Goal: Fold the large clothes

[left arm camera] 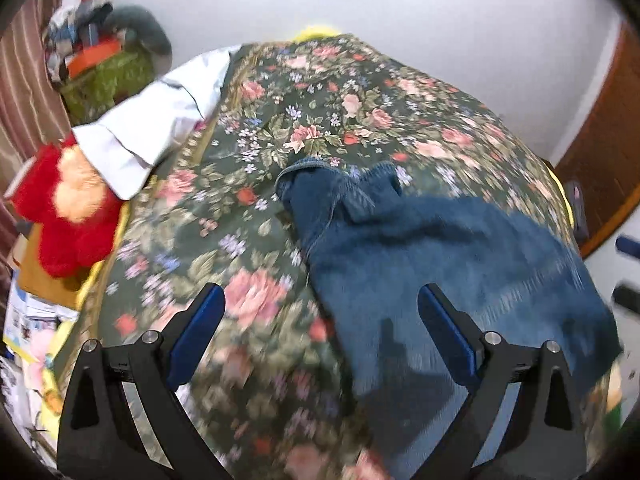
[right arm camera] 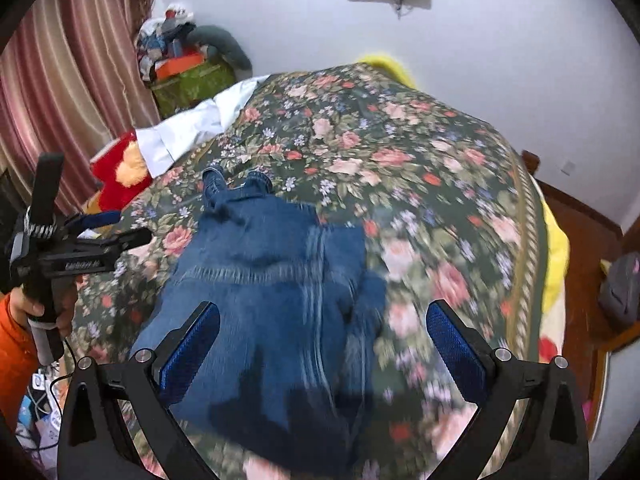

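Jeans (right arm camera: 260, 300) lie on floral bedspread (right arm camera: 420, 168); no writing readable.

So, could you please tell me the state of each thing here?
jeans: folded, flat on bedspread, not gripped
left claw: open, empty
right claw: open, empty
white cloth: crumpled at bed edge
bedspread: spread over bed

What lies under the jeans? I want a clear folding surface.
The jeans lie on the floral bedspread, which shows all around them. Anything beneath the denim itself is covered and cannot be seen.
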Motion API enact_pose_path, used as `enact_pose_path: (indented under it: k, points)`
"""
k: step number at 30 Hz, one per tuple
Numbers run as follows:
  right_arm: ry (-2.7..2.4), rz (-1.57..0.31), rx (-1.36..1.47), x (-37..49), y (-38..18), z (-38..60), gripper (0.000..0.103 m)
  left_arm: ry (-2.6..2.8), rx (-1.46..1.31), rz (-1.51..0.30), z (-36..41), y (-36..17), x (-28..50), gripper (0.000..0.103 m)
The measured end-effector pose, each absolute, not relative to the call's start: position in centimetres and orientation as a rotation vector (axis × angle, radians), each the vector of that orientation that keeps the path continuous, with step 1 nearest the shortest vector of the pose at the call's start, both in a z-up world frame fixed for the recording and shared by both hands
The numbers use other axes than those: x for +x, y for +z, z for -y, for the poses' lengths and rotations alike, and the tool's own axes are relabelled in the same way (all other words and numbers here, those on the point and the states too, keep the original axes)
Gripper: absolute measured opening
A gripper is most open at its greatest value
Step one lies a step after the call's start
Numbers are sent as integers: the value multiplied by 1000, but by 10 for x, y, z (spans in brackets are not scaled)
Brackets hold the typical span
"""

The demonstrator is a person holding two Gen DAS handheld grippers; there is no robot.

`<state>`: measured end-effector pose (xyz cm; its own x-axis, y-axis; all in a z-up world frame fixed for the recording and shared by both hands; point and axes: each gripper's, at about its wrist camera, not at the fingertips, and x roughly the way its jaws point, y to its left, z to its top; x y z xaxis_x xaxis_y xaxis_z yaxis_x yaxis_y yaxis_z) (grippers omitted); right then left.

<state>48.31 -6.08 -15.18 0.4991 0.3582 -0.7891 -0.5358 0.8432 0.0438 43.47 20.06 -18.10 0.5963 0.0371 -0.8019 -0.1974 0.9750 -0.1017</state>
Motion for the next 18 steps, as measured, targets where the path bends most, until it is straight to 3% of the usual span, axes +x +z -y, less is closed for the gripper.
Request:
enact_pose_path:
  k: [6,12,16,18]
  points:
    - [501,-984,-325,536,-195,36,103,222,-283,-1013,-216,-219,505,95]
    - [547,-1062,-151,547,-223,72,103,217,-335,-1088,-228,-262,541,99]
    - [562,-1111,-41,545,-233,92,103,249,-243,-1070,-221,-255,541,101]
    - [554,-1125,-16,540,-230,98,103,274,-224,-1054,-223,-242,534,96]
